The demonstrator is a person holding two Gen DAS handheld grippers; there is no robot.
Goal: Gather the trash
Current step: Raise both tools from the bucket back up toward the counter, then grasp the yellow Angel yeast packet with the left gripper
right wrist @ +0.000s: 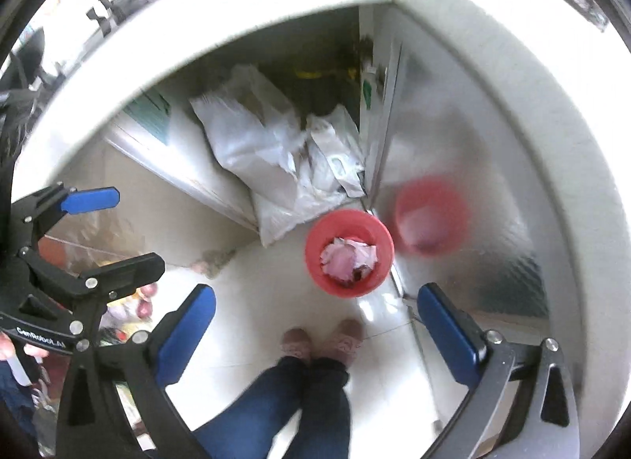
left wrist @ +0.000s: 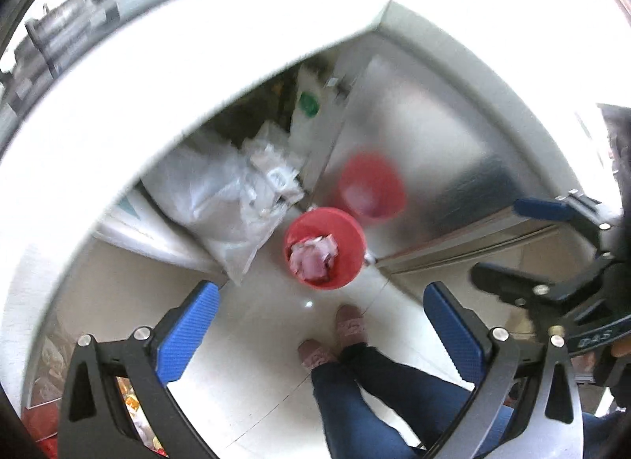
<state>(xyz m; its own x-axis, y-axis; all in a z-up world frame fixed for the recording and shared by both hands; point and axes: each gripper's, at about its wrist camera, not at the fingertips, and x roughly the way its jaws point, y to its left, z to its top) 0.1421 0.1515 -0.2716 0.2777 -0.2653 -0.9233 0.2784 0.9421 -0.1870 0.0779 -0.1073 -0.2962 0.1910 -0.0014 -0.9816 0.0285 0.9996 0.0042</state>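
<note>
2 grippers [left wrist: 315, 325], 1 red bin [left wrist: 324, 248]

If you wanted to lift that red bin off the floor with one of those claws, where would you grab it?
Probably the red bin's rim on the side toward the person's feet, coming straight down from above. It stands upright with its mouth open, and crumpled paper fills the middle. One finger could go inside the rim and one outside. The white bags crowd the far side.

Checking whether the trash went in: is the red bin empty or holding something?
Holding something: crumpled pinkish-white paper lies inside the upright red bin, below its rim.
</note>
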